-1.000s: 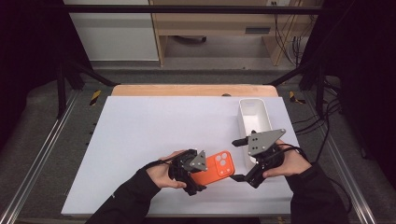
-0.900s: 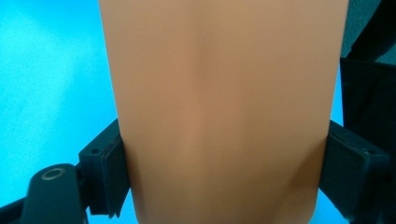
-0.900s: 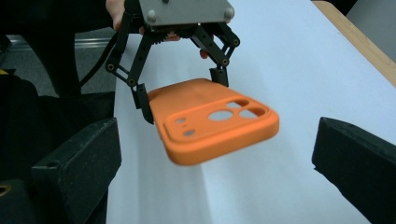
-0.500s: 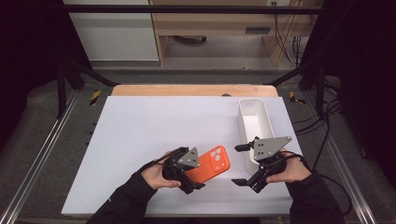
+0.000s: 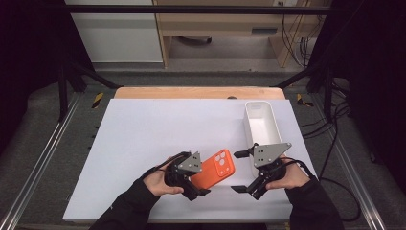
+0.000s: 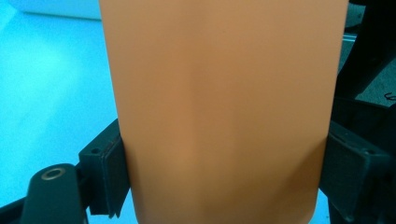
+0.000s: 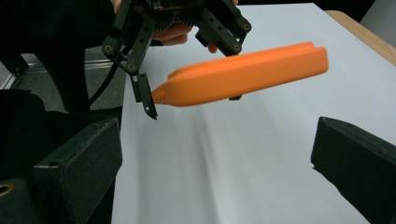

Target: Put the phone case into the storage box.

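Orange and smooth, the phone case (image 5: 215, 170) sits clamped by its two long edges between the pads of the left gripper (image 5: 197, 184), held clear above the white worktop (image 5: 143, 139) near its front edge, a little right of the middle. In the high view its camera cut-outs face up and its free end points toward the far right corner. The left gripper view shows the case (image 6: 224, 112) running straight up between both black pads (image 6: 114, 175), each pressed flat to a side. The right gripper (image 5: 243, 171) hangs just beside the case, over the front right part of the worktop, with its jaws spread and nothing between them; they have just been closing a little. In the right gripper view the case (image 7: 243, 74) is seen edge-on, tilted, its far end higher, gripped by the left gripper (image 7: 187, 93). A white bin (image 5: 261, 127) stands lengthwise along the right edge, just behind the right gripper.
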Available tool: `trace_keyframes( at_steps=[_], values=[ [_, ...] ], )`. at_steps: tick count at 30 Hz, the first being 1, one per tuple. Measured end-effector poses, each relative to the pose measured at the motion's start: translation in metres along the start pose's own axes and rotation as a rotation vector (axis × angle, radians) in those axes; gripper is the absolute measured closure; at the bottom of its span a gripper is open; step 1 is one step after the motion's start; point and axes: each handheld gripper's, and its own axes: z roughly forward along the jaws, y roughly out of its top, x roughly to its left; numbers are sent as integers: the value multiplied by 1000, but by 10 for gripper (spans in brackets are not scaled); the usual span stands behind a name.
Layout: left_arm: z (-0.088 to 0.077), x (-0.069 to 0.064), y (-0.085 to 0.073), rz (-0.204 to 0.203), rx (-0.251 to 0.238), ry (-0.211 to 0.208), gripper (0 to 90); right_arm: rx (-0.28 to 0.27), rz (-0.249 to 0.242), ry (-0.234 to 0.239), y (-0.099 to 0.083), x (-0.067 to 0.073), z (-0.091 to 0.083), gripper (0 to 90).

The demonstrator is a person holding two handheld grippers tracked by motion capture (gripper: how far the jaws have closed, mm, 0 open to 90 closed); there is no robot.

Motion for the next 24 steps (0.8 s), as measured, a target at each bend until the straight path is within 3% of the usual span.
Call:
trace_keyframes(
  at_steps=[8,19,24],
  values=[
    [-7,-2,4,1,-60,-9,154,-43,-4,21,-1,1,6,34],
    [-1,-5,5,4,-78,-26,154,-64,7,36,-1,3,10,37],
    [-1,-5,5,-1,-96,-32,154,-101,16,51,0,4,11,44]
  ],
)
